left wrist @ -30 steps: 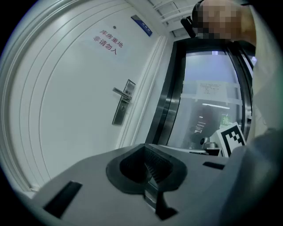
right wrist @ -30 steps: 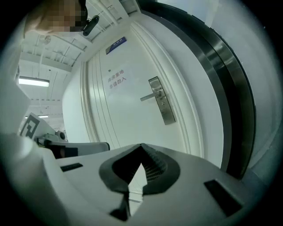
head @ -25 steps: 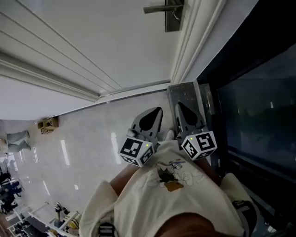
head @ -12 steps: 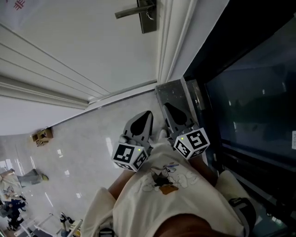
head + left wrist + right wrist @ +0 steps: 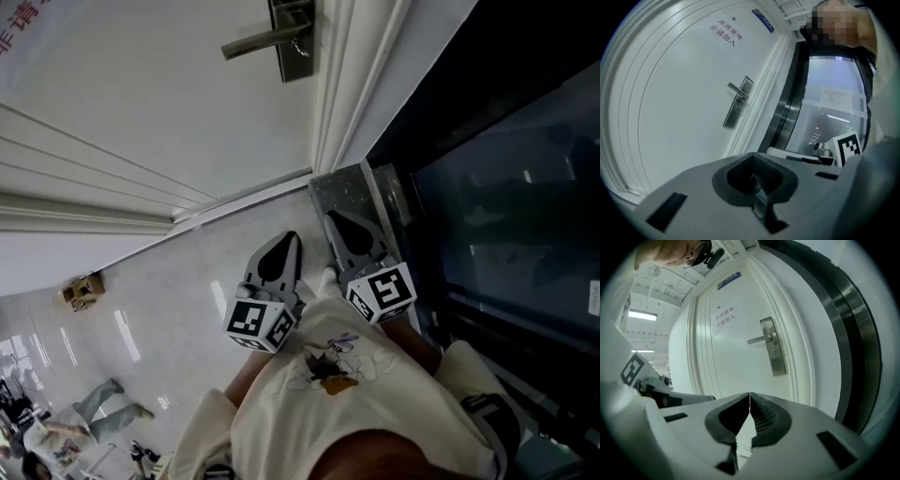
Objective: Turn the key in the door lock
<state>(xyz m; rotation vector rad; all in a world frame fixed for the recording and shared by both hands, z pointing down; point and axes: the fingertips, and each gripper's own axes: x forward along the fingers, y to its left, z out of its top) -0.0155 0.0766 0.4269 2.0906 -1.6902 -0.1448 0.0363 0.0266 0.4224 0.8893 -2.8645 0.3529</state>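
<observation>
- The left gripper (image 5: 755, 164) has its fingers pressed together, with nothing between them.
- The right gripper (image 5: 749, 397) also has its fingers shut tip to tip. Only a narrow sliver of white door shows through the gap lower down, and they hold nothing.
- In the head view the left gripper (image 5: 281, 246) and right gripper (image 5: 342, 227) sit side by side close to the person's body. Both point toward the foot of the door.
- Each carries a marker cube, the left cube (image 5: 256, 324) just beside the right cube (image 5: 382, 292).
- Behind the cubes is the person's pale shirt (image 5: 347, 394), which has a small printed figure on it.
- Below the fingers lie a glossy pale floor (image 5: 159, 309) and a dark speckled threshold slab (image 5: 349, 192).
- The door lock (image 5: 772, 348) is a grey metal plate with a lever handle (image 5: 758, 339), set near the edge of the white door (image 5: 736, 357). It is ahead of both grippers and well apart from them.
- A small dark spot sits on the plate below the handle. Whether it is a key is too small to tell.
- In the head view the lock (image 5: 292, 42) is near the top edge.
- Red characters (image 5: 723, 316) are printed on the door.
- A dark glass panel (image 5: 506, 206) stands beside the door frame.
</observation>
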